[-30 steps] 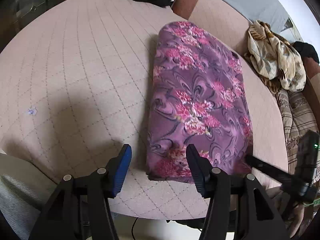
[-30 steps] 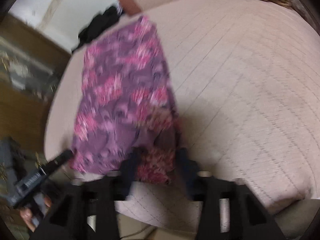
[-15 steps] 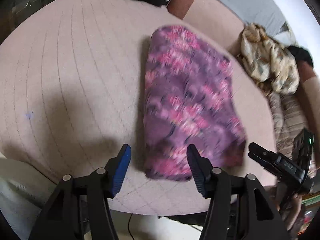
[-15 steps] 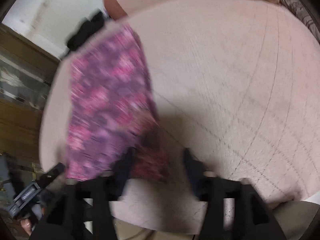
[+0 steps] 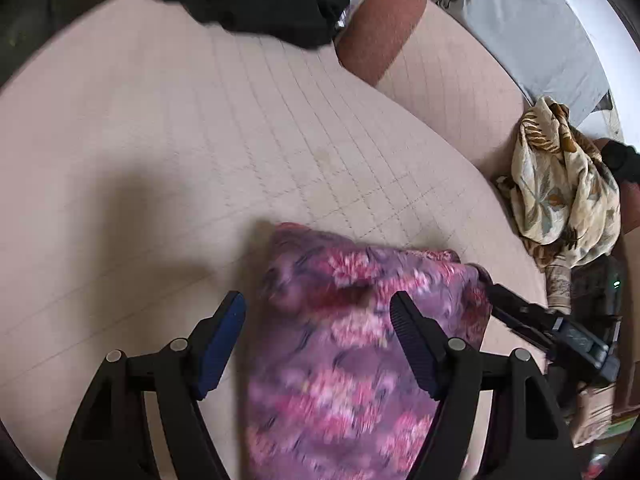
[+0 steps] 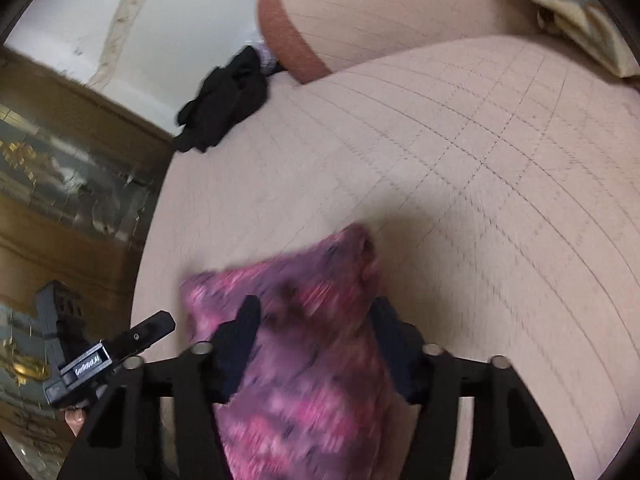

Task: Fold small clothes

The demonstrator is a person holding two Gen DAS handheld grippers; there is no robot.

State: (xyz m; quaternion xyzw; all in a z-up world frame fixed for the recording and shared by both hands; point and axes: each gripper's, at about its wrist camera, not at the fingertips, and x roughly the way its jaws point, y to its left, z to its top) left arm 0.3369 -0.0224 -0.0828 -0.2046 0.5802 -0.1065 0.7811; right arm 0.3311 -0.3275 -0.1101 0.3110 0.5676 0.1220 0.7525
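On the quilted beige cushion [image 5: 168, 128], near edge: one purple floral cloth [image 5: 344, 344], folded, blurred in both views. My left gripper [image 5: 318, 344] stands wide open, cloth between its fingers, no visible grip. My right gripper [image 6: 316, 344] likewise spread, cloth filling the gap; whether the fingers touch it I cannot tell. Far edge: black garment [image 5: 256, 0]. Right side: cream patterned fabric [image 5: 560, 184], heaped.
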